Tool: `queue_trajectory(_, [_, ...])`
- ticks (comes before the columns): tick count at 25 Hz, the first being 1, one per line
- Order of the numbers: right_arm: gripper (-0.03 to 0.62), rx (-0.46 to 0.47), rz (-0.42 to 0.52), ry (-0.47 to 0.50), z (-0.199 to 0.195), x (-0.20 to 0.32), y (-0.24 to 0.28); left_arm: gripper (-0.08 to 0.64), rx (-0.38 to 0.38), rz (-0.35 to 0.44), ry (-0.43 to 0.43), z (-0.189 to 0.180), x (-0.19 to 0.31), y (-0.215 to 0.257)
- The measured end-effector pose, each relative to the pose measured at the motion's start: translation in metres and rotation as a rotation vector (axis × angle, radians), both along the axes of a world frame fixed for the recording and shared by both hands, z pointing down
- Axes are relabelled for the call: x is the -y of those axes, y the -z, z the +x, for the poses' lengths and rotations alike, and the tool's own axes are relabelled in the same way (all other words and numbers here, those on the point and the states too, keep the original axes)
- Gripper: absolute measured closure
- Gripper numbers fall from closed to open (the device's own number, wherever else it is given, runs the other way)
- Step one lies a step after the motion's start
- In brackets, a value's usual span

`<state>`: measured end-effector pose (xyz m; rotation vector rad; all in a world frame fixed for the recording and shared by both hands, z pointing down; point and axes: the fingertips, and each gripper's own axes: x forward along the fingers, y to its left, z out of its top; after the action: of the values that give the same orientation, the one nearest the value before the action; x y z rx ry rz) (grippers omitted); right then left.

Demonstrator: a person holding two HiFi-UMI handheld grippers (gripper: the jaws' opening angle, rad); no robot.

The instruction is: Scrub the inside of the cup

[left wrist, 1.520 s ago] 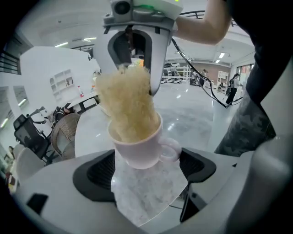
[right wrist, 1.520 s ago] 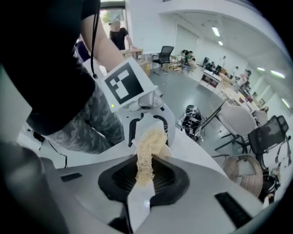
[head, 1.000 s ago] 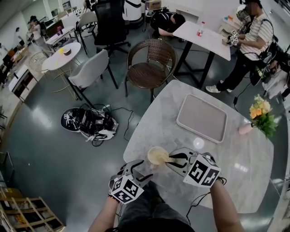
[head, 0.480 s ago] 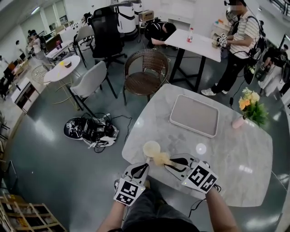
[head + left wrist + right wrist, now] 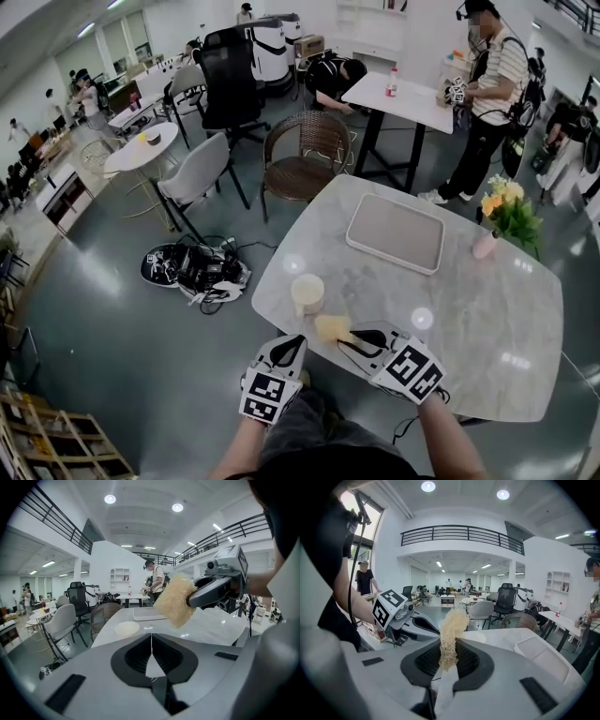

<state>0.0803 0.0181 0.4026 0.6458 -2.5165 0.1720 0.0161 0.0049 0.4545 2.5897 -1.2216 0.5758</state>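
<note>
At table (image 5: 487, 319) near edge: cup (image 5: 307, 293) upright, free, nothing touching it. Right gripper (image 5: 352, 336) clamped on sponge (image 5: 331, 327), held just beside the cup, outside it. Left gripper (image 5: 292, 345) jaws closed, empty, off the table edge. Looks like a break in scrubbing, cup let go. Next, probably: left opens and steadies cup, then sponge goes down into the mouth.
</note>
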Motion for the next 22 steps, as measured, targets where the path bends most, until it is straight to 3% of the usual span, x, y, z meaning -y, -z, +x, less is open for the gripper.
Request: queue_trajectory(22, [0.529,0.016,0.032,0.010,0.009,-0.051,0.007,0.541,0.017,0.023,0.039,0.003,-0.044,0.018])
